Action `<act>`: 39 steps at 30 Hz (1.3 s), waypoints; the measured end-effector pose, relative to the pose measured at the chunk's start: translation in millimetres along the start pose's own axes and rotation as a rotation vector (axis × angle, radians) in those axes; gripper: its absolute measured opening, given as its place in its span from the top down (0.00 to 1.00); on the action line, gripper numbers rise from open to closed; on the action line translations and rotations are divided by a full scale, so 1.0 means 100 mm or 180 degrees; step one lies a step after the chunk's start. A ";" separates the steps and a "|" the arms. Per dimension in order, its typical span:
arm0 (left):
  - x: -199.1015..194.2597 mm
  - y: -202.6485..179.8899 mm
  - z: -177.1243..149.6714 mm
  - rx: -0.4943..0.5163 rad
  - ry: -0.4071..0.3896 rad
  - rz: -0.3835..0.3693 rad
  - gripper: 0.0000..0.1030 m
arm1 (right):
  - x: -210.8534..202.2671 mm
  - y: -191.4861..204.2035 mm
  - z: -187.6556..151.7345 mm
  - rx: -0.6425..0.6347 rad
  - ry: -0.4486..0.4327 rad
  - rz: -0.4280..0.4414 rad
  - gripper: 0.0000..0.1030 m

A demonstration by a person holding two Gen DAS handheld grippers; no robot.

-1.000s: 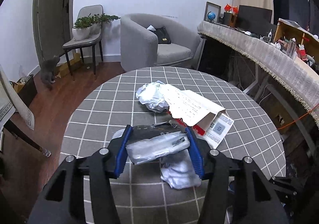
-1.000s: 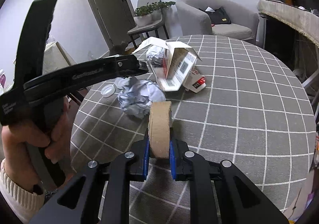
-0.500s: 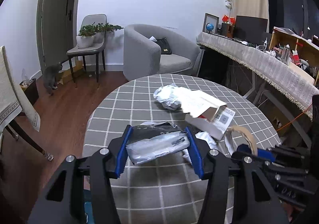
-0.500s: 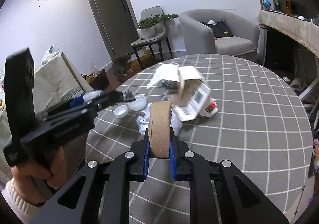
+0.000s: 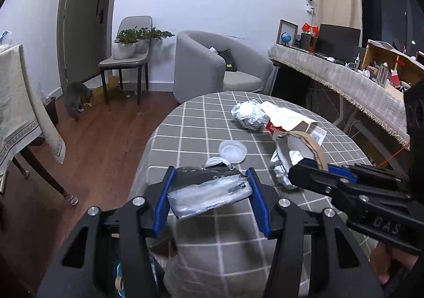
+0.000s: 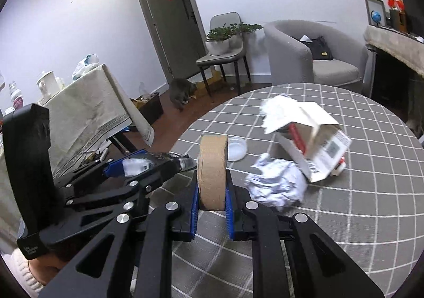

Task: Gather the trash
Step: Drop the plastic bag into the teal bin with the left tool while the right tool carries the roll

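Observation:
My left gripper [image 5: 210,176] is shut on a crumpled clear-and-black plastic wrapper [image 5: 209,192], held over the near left edge of the round table [image 5: 198,123] with its grey checked cloth. Close beside it, my right gripper [image 6: 212,184] is shut on an upright brown cardboard tape core [image 6: 213,170]. That core [image 5: 299,144] also shows at the right of the left wrist view. On the cloth lie a crumpled paper ball [image 6: 278,186], a torn cardboard box [image 6: 312,144], a clear plastic lid [image 6: 237,148] and a second paper ball [image 5: 249,115].
A cloth-covered side table [image 6: 87,104] stands left of the round table over wooden floor. Farther back are a grey armchair [image 5: 212,67], a chair with potted plants [image 5: 127,59] and a grey cat [image 5: 75,96]. A long fringed counter [image 5: 344,78] runs along the right.
Both grippers have drawn back toward the table's near left edge, each keeping its load. The right gripper with the tape core has come into the left wrist view.

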State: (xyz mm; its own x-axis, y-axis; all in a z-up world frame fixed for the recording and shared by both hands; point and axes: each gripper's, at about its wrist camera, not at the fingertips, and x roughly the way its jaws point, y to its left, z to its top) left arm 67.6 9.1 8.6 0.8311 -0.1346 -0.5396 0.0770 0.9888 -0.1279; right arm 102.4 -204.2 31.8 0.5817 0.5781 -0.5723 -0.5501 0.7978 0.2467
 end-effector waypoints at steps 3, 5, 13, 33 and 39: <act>-0.06 0.12 -0.03 -0.0005 -0.0007 0.0038 0.46 | 0.04 0.05 0.01 -0.0002 0.0014 0.0019 0.84; -0.11 0.20 -0.05 -0.0015 -0.0006 0.0071 0.46 | 0.08 0.10 0.01 0.0007 0.0007 0.0075 0.84; -0.28 0.52 -0.08 -0.0064 -0.0008 0.0193 0.46 | 0.24 0.43 0.00 -0.0136 0.0062 0.0188 0.84; -0.06 1.63 -0.67 -0.0435 0.1007 0.0516 0.46 | 0.91 1.37 -0.09 -0.0542 0.0429 0.0458 0.84; 0.05 1.90 -0.93 -0.0603 0.1440 0.0504 0.46 | 1.13 1.55 -0.21 -0.0618 0.0622 0.0430 0.84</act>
State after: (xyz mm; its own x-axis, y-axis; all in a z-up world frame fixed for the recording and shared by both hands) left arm 35.0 190.3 -95.8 0.4998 -0.0400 -0.8652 -0.1666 0.9759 -0.1413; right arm 70.5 -18.6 -11.3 0.3796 0.6177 -0.6887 -0.7297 0.6575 0.1876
